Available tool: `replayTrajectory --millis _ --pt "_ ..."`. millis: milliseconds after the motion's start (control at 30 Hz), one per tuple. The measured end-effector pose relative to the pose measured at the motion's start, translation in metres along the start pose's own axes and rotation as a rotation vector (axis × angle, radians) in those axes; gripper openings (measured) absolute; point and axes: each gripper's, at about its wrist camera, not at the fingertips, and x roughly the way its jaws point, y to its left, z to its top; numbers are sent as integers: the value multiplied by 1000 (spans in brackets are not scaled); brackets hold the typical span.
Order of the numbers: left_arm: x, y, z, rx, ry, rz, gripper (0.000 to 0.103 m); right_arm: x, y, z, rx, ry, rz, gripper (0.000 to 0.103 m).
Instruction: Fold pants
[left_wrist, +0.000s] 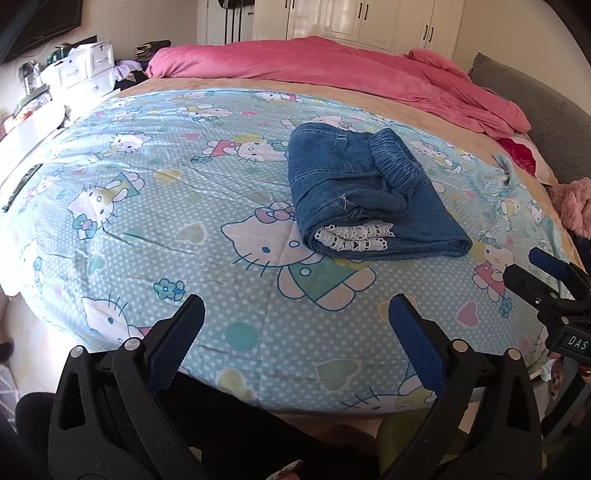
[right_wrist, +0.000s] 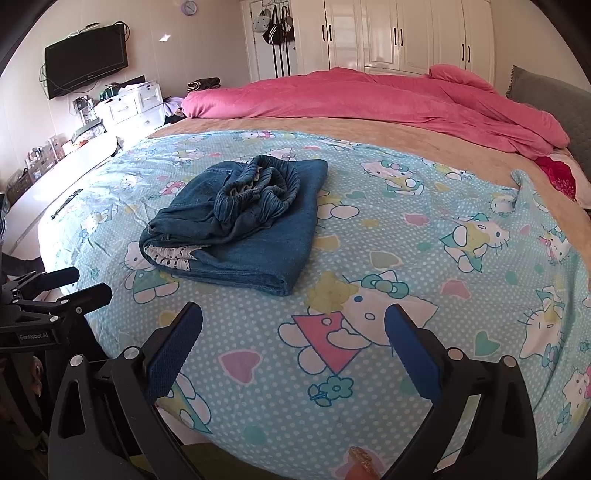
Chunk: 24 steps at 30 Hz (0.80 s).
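Observation:
The blue denim pants (left_wrist: 365, 192) lie folded in a compact bundle on the light blue cartoon-cat sheet (left_wrist: 184, 206), elastic waistband on top and white lace trim showing at the near end. They also show in the right wrist view (right_wrist: 243, 225). My left gripper (left_wrist: 297, 314) is open and empty, held back near the bed's front edge, apart from the pants. My right gripper (right_wrist: 293, 321) is open and empty, also near the front edge. The right gripper appears at the right edge of the left wrist view (left_wrist: 546, 280); the left gripper appears at the left of the right wrist view (right_wrist: 55, 291).
A pink duvet (right_wrist: 369, 99) is bunched across the far side of the bed. A grey headboard (right_wrist: 546, 92) is at the right. White drawers (right_wrist: 129, 105), a wall TV (right_wrist: 86, 59) and a wardrobe (right_wrist: 399, 33) stand beyond the bed.

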Motion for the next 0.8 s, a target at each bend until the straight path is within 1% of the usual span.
replayTrajectory --millis 167,500,800 --pt "2 -2 -1 8 10 17 94 -1 -2 -3 8 8 0 99" --pt "1 1 -1 -10 15 10 94 -5 -3 -2 7 -4 -1 99" --pt "-1 -2 0 7 9 24 94 -7 -3 -2 11 -6 -9 99"
